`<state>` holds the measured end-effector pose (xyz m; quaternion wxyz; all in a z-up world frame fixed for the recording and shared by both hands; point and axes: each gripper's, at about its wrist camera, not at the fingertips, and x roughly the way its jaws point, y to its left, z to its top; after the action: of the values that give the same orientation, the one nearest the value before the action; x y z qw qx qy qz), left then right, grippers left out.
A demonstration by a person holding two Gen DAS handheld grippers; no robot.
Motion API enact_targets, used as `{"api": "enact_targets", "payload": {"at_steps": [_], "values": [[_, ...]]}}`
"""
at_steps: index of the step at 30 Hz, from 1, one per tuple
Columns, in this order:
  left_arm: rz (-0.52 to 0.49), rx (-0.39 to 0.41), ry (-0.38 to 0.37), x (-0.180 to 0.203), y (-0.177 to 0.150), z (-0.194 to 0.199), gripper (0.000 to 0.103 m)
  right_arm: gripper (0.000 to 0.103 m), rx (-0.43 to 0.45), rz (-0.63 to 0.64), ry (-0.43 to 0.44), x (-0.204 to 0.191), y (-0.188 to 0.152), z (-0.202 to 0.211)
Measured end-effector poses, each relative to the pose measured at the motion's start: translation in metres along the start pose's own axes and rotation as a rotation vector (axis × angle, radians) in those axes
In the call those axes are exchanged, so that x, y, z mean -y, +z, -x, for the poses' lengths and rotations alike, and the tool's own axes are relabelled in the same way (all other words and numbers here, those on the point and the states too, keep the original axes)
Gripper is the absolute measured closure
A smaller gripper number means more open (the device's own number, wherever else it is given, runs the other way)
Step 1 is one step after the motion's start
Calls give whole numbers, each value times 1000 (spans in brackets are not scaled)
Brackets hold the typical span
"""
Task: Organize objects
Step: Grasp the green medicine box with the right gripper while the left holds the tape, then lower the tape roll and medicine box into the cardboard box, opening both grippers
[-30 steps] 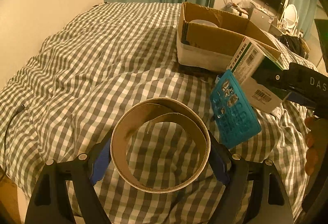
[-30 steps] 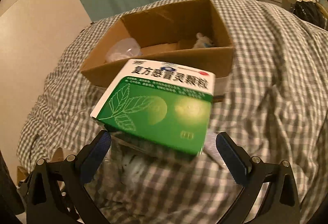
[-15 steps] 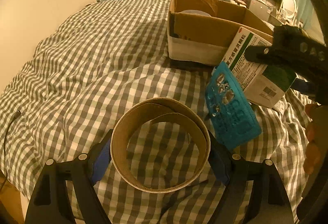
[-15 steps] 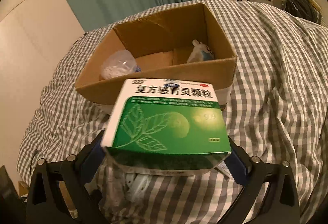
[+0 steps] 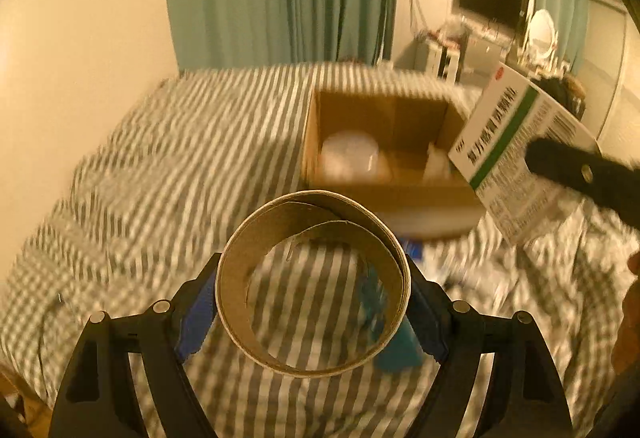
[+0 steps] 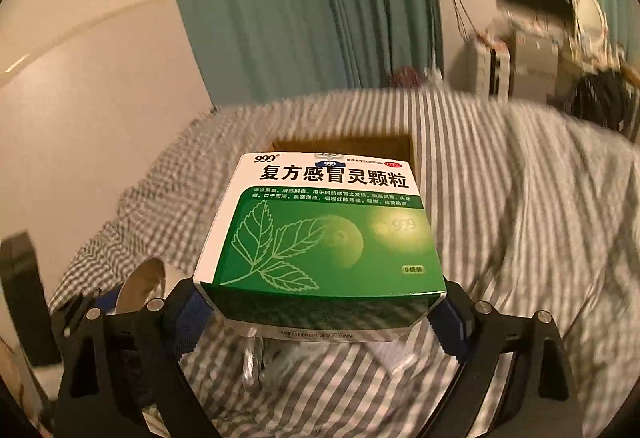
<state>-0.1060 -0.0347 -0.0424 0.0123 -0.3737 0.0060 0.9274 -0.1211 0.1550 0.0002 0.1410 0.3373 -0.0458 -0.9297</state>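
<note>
1. The left gripper [image 5: 313,286] is clenched on a brown cardboard ring of rolled strip [image 5: 313,282], its blue-padded fingers [image 5: 194,312] pressing the ring's outer wall from both sides; the ring stands on edge with its open middle facing the camera

2. Through the ring's opening the grey-and-white checked bed cover [image 5: 160,189] shows, blurred into stripes, along with a teal object [image 5: 396,350] lying on the cover just behind the ring's lower right edge; what it is cannot be made out

3. Beyond the ring sits an open brown cardboard box [image 5: 384,193] on the cover. Inside it a pale translucent round container [image 5: 350,155] lies at the left and a small whitish item [image 5: 436,161] at the right, too blurred to name

4. The right gripper [image 6: 320,312] is grasping a green-and-white medicine carton printed with leaves and Chinese text [image 6: 324,234], the blue pads squeezing its near end from left and right, the printed face turned up

5. In the left wrist view the same carton [image 5: 516,157] is held in the air, tilted, over the box's right corner, with a black finger of the right gripper [image 5: 580,173] across it

6. Part of a person's hand [image 5: 630,302] shows at the right edge

7. In the right wrist view the box's far wall [image 6: 344,143] peeks out past the carton's far end, and teal curtains [image 6: 304,5] hang behind the bed
</note>
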Motion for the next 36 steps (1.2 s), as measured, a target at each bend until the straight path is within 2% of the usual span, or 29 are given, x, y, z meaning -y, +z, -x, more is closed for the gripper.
{"api": "enact_targets", "payload": {"at_steps": [4,9,14,19,24,28,31,32,35,36], "values": [[-18,62,26,-1,52,1,19,11,55,49,10,-6,33,12],[-20,103,23,-2,95,-17,19,11,80,60,15,-1,64,-3],[-39,101,45,7,126,-57,19,11,75,54,14,13,87,-35],[-57,63,20,20,148,-113,19,11,38,36,15,33,96,-73],[-107,39,-14,37,151,-151,19,11,-12,5,7,58,86,-107],[-148,19,-10,50,144,-171,19,9,-9,-6,22,66,86,-115],[-160,16,-8,52,140,-178,17,0,-2,-18,56,67,85,-118],[-159,15,-8,51,138,-177,17,0,-1,-23,66,67,84,-117],[-142,15,24,48,137,-169,2,0,9,-23,61,66,84,-110],[-132,21,33,46,136,-163,0,0,13,-16,50,64,84,-105]]}}
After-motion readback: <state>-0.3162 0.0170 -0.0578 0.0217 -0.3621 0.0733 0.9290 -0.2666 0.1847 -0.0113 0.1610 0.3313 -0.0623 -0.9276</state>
